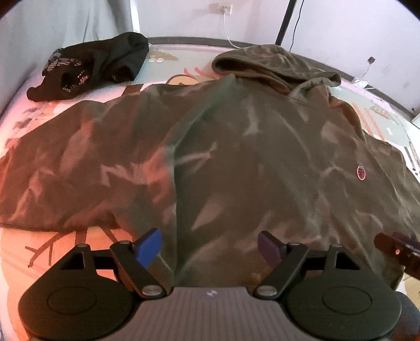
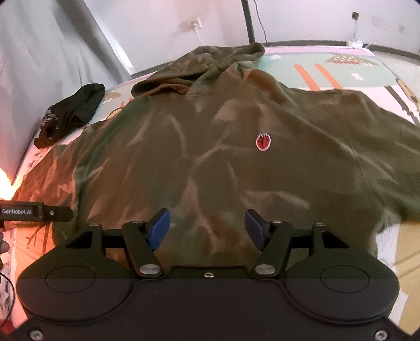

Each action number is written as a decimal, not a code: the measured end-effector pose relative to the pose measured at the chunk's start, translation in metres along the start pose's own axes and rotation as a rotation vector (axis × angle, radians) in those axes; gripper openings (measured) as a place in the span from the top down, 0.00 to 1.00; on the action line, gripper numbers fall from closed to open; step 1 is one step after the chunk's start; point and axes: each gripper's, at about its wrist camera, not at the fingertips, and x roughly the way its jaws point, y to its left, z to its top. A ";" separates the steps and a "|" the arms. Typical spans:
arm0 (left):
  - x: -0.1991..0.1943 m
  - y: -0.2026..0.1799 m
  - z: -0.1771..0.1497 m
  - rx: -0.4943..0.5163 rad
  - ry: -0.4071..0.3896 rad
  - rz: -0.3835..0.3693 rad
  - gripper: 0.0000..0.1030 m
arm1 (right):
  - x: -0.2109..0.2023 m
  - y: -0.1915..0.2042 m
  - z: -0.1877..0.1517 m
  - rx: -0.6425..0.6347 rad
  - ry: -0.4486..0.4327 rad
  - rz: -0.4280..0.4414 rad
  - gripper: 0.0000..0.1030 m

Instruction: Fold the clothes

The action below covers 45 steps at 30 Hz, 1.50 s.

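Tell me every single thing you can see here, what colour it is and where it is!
hoodie: one, olive green, spread flat across the bed, hood at the far end
ladybird badge: one, red, on the hoodie's chest
dark garment: one, black with pale pattern, bunched at the bed's far left corner
bed sheet: one, pastel cartoon print, under everything
wall socket: one, white, on the far wall, cable plugged in
left tool: one, black with blue pads, open above the hem
right tool: one, black with blue pads, open above the hem
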 end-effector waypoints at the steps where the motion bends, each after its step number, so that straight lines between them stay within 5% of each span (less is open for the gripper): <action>1: 0.000 -0.002 -0.002 0.008 -0.001 0.008 0.20 | -0.002 -0.001 -0.003 0.007 0.004 -0.002 0.41; 14: 0.016 0.008 -0.009 -0.037 -0.030 -0.009 0.18 | -0.008 -0.011 -0.031 0.081 0.024 -0.024 0.41; 25: 0.043 0.063 0.005 0.087 -0.136 0.016 0.18 | 0.010 0.000 -0.035 0.103 0.012 0.013 0.41; 29: 0.041 0.093 0.014 0.015 -0.203 -0.048 0.18 | 0.027 0.037 -0.021 0.005 0.001 0.052 0.41; 37: 0.058 0.145 0.006 -0.057 -0.237 0.053 0.14 | 0.070 0.145 0.049 -0.176 -0.055 0.179 0.42; 45: 0.065 0.183 -0.024 -0.190 -0.254 0.112 0.14 | 0.141 0.251 0.105 -0.318 0.001 0.236 0.44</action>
